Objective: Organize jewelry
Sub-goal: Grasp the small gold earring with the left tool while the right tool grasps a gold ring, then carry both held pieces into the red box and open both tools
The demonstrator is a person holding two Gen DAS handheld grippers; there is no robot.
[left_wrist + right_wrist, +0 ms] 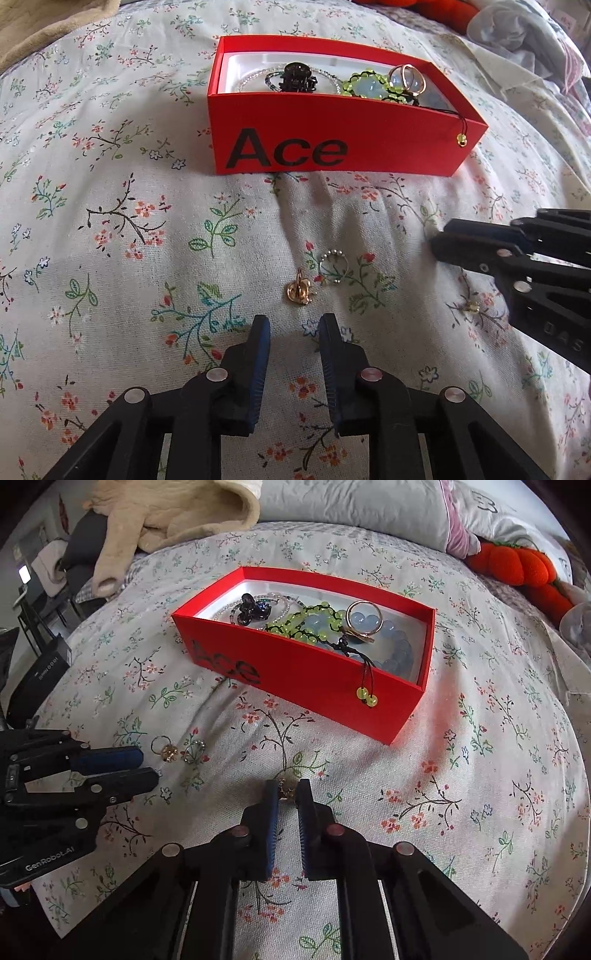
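Two grippers hovering over a flowery bedspread [110, 206], red box [332, 147] already holding most of the jewelry.

The left gripper [295, 325] is sitting with its fingers parted and nothing between them, just short of a gold ring [300, 291] and a silver beaded ring [333, 266] lying side by side on the cloth. The right gripper [287, 794] is closing in around a small gold piece [287, 794], fingers nearly together with it sitting in the gap; can't tell if they're actually pinching it. The box marked "Ace" is resting further back on the bed, holding a black hair clip [255, 609], a green bead bracelet [310, 622], blue beads [397, 646] and a gold ring [364, 620], with a green-beaded cord [365, 686] hanging over the front wall.
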